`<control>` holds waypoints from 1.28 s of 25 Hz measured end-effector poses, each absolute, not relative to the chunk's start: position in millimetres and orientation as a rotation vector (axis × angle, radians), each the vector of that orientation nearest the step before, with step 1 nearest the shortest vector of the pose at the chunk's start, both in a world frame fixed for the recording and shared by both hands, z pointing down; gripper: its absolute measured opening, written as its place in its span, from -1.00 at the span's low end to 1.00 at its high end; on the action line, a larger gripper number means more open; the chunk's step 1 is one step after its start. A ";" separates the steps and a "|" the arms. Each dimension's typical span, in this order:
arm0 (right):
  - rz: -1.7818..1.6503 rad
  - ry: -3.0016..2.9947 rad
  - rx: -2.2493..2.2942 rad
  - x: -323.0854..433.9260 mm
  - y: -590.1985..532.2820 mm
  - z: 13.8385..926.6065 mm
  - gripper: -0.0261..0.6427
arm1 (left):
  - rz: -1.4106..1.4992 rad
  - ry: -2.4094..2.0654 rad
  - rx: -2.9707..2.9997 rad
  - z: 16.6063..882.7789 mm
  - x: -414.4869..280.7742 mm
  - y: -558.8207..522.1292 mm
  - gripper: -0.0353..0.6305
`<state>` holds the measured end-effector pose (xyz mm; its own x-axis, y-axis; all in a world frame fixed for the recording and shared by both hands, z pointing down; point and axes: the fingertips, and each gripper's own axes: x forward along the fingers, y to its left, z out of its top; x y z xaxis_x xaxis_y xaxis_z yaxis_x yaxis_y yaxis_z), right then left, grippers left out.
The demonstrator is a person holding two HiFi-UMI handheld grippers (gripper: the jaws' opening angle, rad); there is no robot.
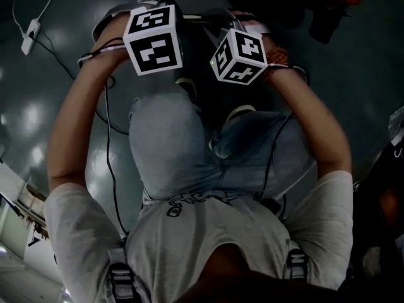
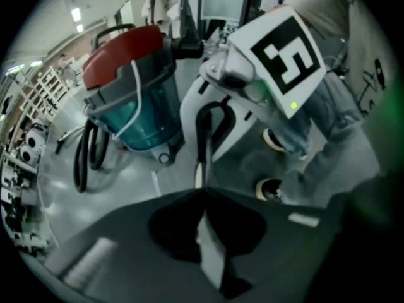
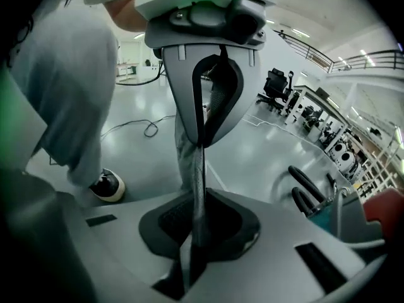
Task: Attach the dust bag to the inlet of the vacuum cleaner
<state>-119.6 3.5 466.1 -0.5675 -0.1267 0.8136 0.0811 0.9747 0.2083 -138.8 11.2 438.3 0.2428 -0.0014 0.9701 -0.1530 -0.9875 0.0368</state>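
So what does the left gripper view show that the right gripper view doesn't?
Only the left: the vacuum cleaner nearly whole, red lid on; the right catches just its edge. Only the right: office chairs and a cable on the floor. Shared: each faces the other gripper, left gripper and right gripper both shut on the grey dust bag.
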 end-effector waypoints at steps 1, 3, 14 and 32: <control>-0.241 -2.166 0.037 -111.8 4.6 452.1 -0.81 | 1.861 -0.102 2.377 423.7 -130.7 11.2 -0.84; -0.182 -2.176 0.047 -93.4 8.0 426.3 -0.81 | 1.859 -0.014 2.387 395.7 -111.7 13.0 -0.84; -0.002 -2.150 0.185 43.7 37.9 340.2 -0.82 | 1.842 0.257 2.530 310.7 20.8 35.4 -0.84; -0.078 -1.962 0.512 166.7 -47.1 344.7 -0.81 | 1.848 -0.026 2.778 317.2 140.6 -44.9 -0.84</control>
